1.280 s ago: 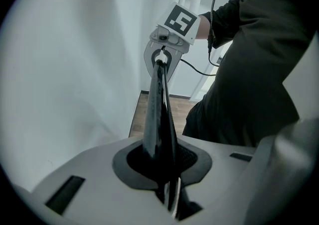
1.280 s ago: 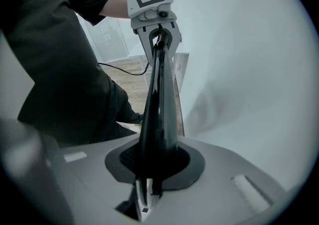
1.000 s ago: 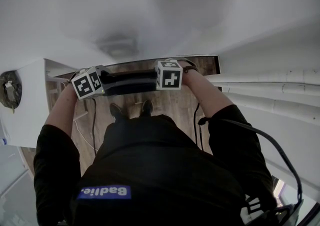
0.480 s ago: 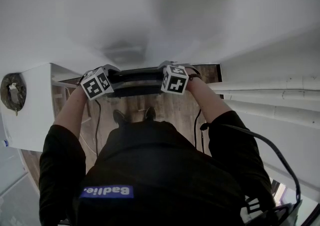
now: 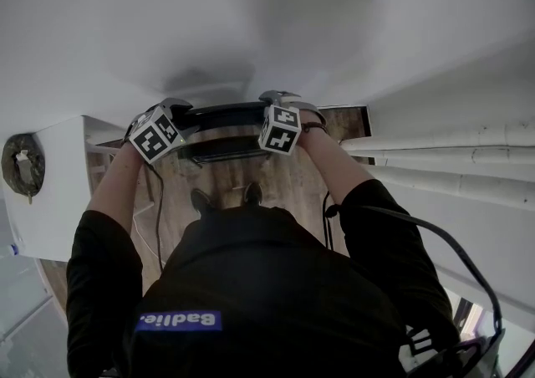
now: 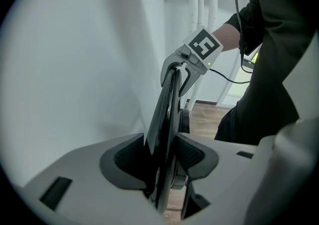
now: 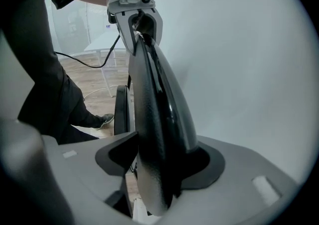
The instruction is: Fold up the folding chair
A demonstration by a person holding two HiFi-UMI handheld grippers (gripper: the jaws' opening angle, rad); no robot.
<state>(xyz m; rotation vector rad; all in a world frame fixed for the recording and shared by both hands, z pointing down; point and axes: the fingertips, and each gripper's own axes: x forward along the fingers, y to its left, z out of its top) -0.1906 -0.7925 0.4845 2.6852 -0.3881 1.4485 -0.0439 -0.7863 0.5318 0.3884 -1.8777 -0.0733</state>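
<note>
The black folding chair [image 5: 224,111] stands flat and upright close to the white wall [image 5: 251,17], its top edge passing between the left tongs [image 6: 162,159] and right tongs [image 7: 159,162], whose jaws have just been opening and sit loosely around it.

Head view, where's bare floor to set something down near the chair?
Bare wood floor lies between the folded chair and the person's shoes. A smaller strip shows right of the chair, by the white pipes. Crowded: cables run down on the left, beside the white table.
</note>
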